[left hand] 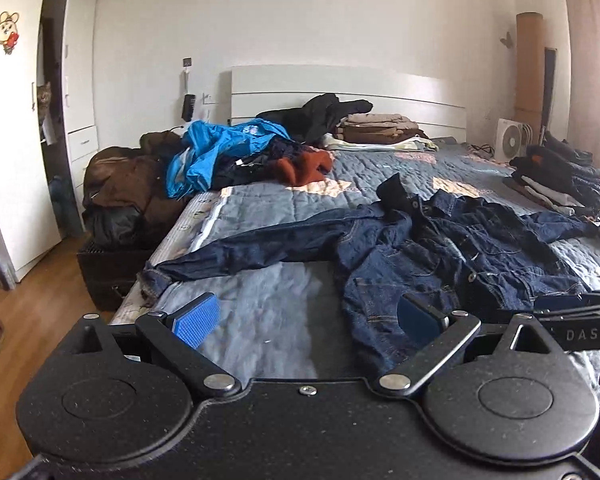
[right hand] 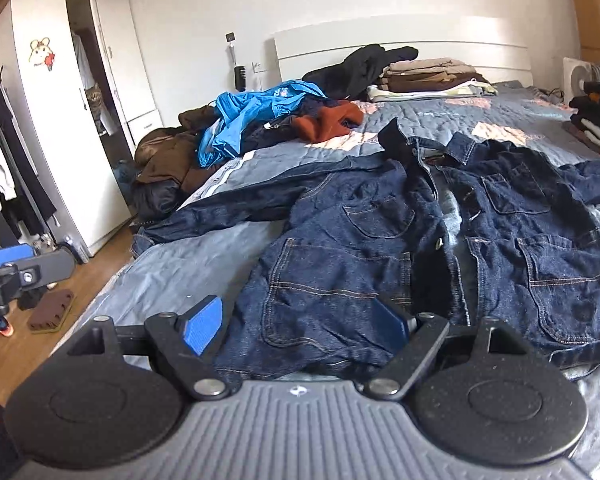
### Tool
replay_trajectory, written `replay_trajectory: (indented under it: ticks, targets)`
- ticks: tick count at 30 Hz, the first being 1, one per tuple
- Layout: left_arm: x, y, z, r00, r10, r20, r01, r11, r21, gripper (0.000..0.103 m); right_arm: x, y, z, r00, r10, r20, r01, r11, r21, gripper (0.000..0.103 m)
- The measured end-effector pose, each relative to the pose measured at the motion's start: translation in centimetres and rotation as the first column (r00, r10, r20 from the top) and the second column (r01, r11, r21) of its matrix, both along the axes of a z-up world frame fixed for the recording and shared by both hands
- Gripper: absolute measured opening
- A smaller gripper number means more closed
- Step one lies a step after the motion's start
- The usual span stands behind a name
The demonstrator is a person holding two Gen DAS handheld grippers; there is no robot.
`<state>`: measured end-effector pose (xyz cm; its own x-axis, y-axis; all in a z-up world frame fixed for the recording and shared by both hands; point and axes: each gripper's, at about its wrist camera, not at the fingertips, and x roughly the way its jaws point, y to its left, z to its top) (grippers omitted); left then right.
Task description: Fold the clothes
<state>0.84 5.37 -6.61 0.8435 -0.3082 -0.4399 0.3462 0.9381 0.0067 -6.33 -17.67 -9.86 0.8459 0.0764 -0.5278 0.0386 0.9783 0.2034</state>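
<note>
Dark denim jacket (right hand: 440, 232) is lying spread open, front up, on the quilted blue bed (left hand: 260, 312), one sleeve reaching toward the bed's left edge. Both the right gripper (right hand: 300, 324) and the left gripper (left hand: 308, 320) are hovering over its hem, fingers spread wide, gripping nothing. Bare quilt is lying open beside the hem.

Bare quilt (left hand: 260, 300) lies open at 6 o'clock, left of the denim jacket (right hand: 380, 248). Loose clothes (left hand: 236, 152) crowd 11 o'clock; 2 folded stacks (left hand: 380, 126) (left hand: 556, 176) block 12 and 2.
</note>
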Motion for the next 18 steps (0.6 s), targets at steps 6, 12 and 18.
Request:
replay_trajectory:
  ticks: [6,12,18]
  targets:
    - [1.4,3.5,-1.0,0.999,0.025,-0.030,-0.025,1.000,-0.013,0.096,1.8,3.2,0.8,0.998,0.060,-0.013,-0.060,0.998,-0.022,0.081]
    - [4.8,6.9,-3.1,0.999,0.033,-0.043,-0.035,0.999,-0.040,0.096,5.2,7.1,1.0,0.992,0.118,-0.043,-0.121,0.989,-0.081,0.081]
    - [9.5,9.2,-4.3,0.997,0.042,-0.069,-0.047,0.997,-0.065,0.096,9.4,10.2,0.6,0.988,0.146,-0.051,-0.151,0.983,-0.103,0.081]
